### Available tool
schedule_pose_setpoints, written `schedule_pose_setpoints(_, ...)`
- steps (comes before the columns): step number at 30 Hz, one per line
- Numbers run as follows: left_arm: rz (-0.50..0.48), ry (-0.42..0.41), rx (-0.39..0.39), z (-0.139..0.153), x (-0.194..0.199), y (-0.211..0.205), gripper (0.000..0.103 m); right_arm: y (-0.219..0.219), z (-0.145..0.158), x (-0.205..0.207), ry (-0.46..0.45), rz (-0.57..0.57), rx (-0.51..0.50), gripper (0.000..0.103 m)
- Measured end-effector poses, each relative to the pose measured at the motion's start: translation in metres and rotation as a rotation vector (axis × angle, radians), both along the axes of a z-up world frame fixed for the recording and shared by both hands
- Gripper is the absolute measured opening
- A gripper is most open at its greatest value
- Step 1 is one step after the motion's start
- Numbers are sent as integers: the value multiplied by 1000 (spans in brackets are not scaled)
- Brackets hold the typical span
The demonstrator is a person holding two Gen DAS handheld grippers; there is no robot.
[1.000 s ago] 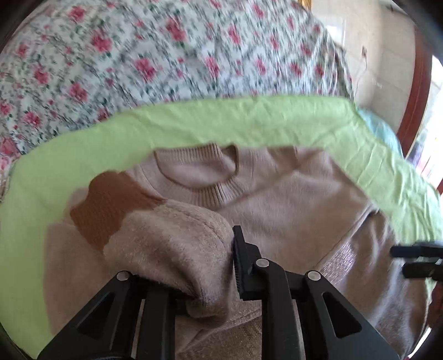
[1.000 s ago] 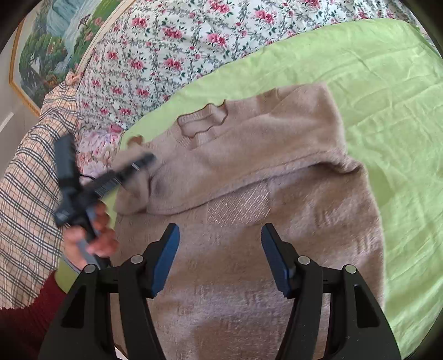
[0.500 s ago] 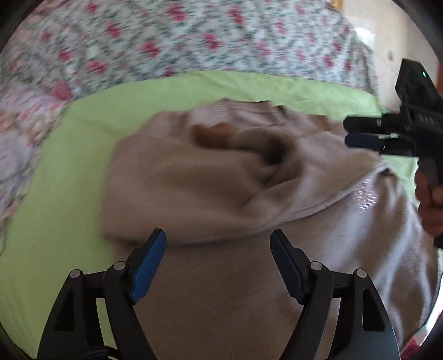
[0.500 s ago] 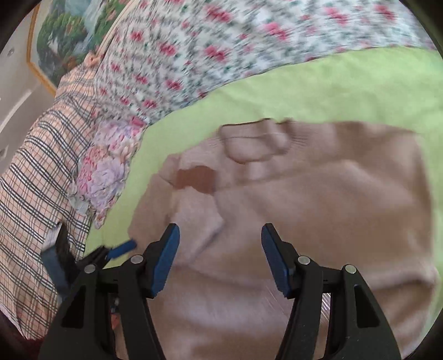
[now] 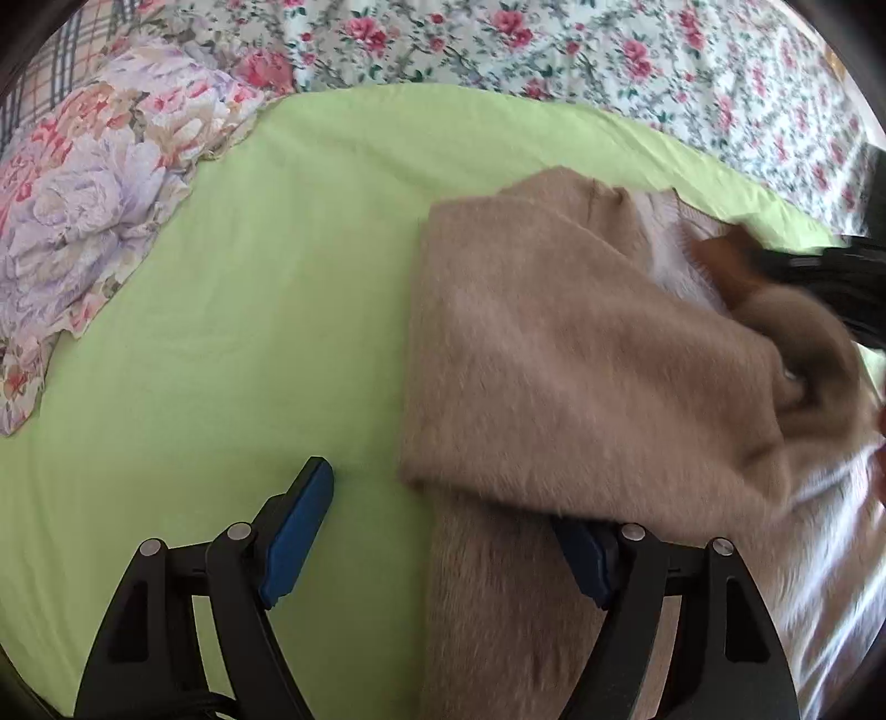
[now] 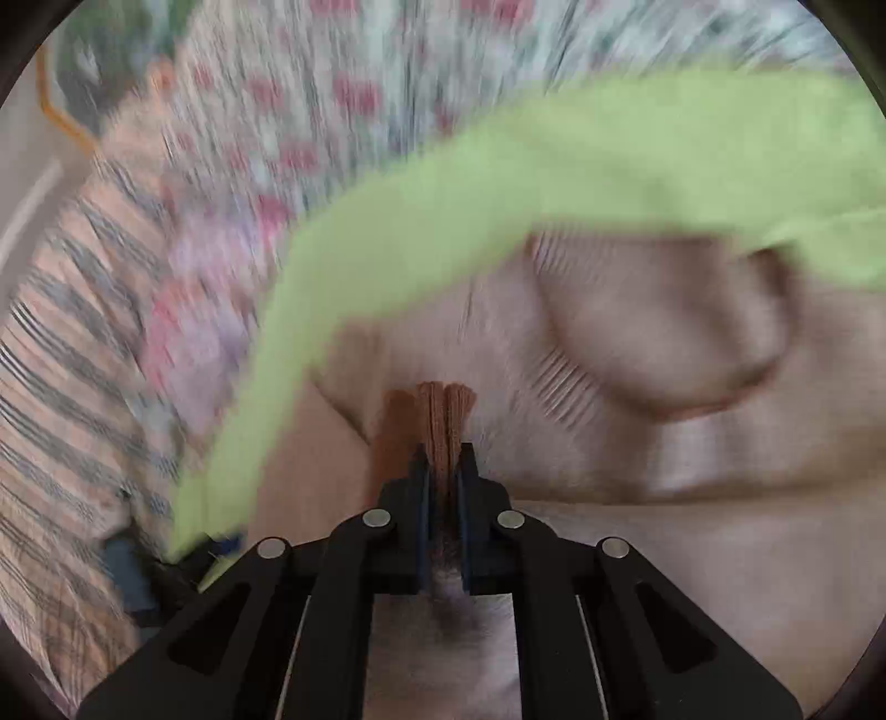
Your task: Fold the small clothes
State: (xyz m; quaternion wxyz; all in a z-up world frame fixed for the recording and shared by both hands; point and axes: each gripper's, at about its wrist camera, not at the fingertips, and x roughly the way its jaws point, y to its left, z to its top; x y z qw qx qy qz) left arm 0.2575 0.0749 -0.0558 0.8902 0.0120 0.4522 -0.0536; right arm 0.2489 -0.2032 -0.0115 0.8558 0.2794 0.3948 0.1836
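Note:
A small beige sweater (image 5: 559, 354) lies on a green sheet (image 5: 266, 310), its left sleeve folded across the body. My left gripper (image 5: 443, 537) is open and empty, low at the sweater's left edge; its right finger is partly under the folded sleeve. My right gripper (image 6: 443, 465) is shut on the sleeve's brown cuff (image 6: 446, 404), just left of the ribbed neckline (image 6: 659, 332). In the left wrist view the right gripper (image 5: 819, 271) shows blurred at the far right, at the brown cuff (image 5: 725, 260).
A floral quilt (image 5: 554, 50) lies behind the green sheet. A flowered pillow (image 5: 83, 188) sits at the left, with plaid bedding (image 6: 61, 399) beyond it. The right wrist view is motion-blurred.
My left gripper let go of the sleeve, opened and moved left to the sweater's edge. My right gripper moved in over the sweater and shut on the brown cuff.

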Motion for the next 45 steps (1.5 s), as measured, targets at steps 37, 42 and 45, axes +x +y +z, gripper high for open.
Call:
schedule_pose_setpoints(37, -100, 1, -224, 42, 19, 3, 81, -145, -39, -139, 60, -466, -91, 66)
schedule_pose_setpoints(42, -121, 110, -229, 18, 81, -18, 81, -141, -39, -137, 61, -456, -128, 50)
schedule_pose_setpoints(45, -138, 113, -217, 6, 102, -29, 27, -137, -42, -131, 79, -418, -120, 10)
